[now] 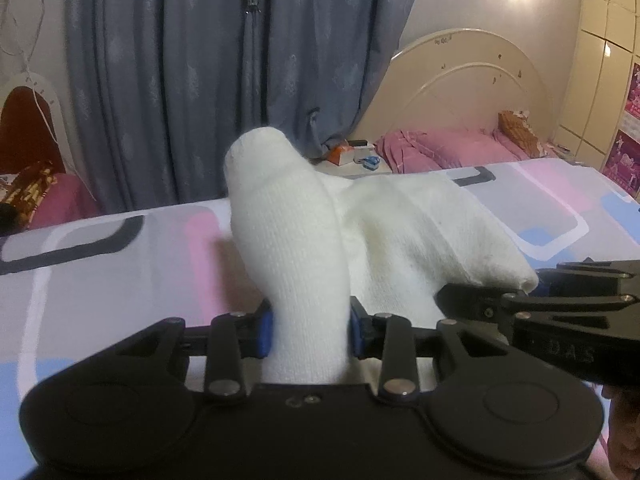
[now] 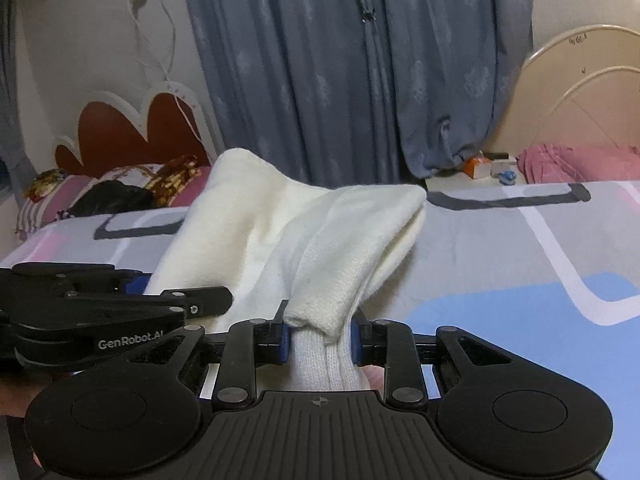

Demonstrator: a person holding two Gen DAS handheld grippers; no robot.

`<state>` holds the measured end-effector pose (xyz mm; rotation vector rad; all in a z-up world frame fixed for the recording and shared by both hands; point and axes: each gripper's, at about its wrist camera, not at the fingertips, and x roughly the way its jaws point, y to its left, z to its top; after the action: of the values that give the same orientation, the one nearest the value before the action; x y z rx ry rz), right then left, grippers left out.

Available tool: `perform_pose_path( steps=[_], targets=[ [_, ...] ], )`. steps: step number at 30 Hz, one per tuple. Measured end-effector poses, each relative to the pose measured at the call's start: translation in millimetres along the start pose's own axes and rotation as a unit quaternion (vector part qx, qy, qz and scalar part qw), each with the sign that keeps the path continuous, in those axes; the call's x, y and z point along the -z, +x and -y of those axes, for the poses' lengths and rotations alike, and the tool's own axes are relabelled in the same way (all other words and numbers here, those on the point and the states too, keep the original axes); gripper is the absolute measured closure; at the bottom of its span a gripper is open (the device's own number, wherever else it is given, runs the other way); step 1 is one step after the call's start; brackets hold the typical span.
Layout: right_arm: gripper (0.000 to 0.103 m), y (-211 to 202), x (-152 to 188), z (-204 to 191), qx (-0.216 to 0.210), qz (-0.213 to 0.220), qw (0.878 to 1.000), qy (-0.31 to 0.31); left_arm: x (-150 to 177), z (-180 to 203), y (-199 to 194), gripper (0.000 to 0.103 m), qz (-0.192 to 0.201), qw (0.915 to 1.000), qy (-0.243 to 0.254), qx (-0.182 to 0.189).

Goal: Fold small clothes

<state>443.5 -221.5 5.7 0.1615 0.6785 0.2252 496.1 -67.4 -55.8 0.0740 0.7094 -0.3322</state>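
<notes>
Above the patterned bedsheet [image 1: 100,280], folding looks barely begun.
Left hand-held gripper [image 1: 311,332] and right hand-held gripper [image 2: 319,340] each clamp the white knitted sock [image 1: 304,248], raised, not yet folded flat.

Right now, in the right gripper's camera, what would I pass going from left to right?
Red headboard → left gripper → white sock held in the right gripper → orange box → pink pillow.
</notes>
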Motion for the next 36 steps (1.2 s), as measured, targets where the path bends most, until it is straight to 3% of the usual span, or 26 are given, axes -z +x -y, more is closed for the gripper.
perform_pose_path(
  steps=[9, 20, 21, 23, 24, 25, 28, 31, 33, 35, 36],
  targets=[
    [0.076, -12.1, 7.9, -60.7, -0.027, 0.001, 1.000, -0.006, 29.1, -45.8, -57.7, 0.070, -0.002, 0.9995, 0.000, -0.033],
    [0.076, 45.2, 44.1, -194.2, -0.122, -0.056, 0.991, -0.028, 89.6, -163.7, -110.2, 0.068, -0.057, 0.9921, -0.043, -0.104],
    [0.076, 51.4, 46.9, -202.3, -0.126, -0.064, 0.990, -0.031, 94.8, -171.9, -107.9, 0.065, -0.068, 0.9916, -0.051, -0.098],
    [0.076, 67.7, 55.4, -211.8, -0.118, -0.079, 0.989, -0.037, 107.7, -186.9, -97.7, 0.045, -0.085, 0.9899, -0.073, -0.087],
    [0.076, 76.4, 60.8, -211.7, -0.104, -0.085, 0.990, -0.039, 113.3, -192.4, -95.9, 0.022, -0.074, 0.9897, -0.081, -0.093],
    [0.074, 84.2, 65.1, -207.2, -0.095, -0.089, 0.991, -0.031, 118.1, -197.3, -94.4, 0.016, -0.066, 0.9885, -0.085, -0.107],
    [0.053, 90.8, 67.7, -192.6, -0.085, -0.085, 0.993, -0.008, 123.2, -207.0, -97.3, 0.016, -0.051, 0.9870, -0.121, -0.094],
    [0.051, 81.5, 59.0, -183.0, -0.086, -0.070, 0.994, 0.002, 115.6, -202.1, -114.8, 0.021, -0.022, 0.9859, -0.118, -0.116],
    [0.058, 62.5, 51.3, -176.6, -0.088, -0.022, 0.996, 0.003, 110.9, -203.6, -131.5, 0.022, 0.028, 0.9859, -0.128, -0.105],
    [0.075, 62.6, 35.7, -177.8, -0.101, -0.006, 0.995, -0.005, 98.9, -207.0, -131.9, 0.031, 0.064, 0.9857, -0.135, -0.077],
    [0.081, 69.4, 30.4, -182.2, -0.109, -0.010, 0.994, -0.014, 91.6, -206.4, -124.5, 0.053, 0.066, 0.9869, -0.127, -0.075]
  ],
)
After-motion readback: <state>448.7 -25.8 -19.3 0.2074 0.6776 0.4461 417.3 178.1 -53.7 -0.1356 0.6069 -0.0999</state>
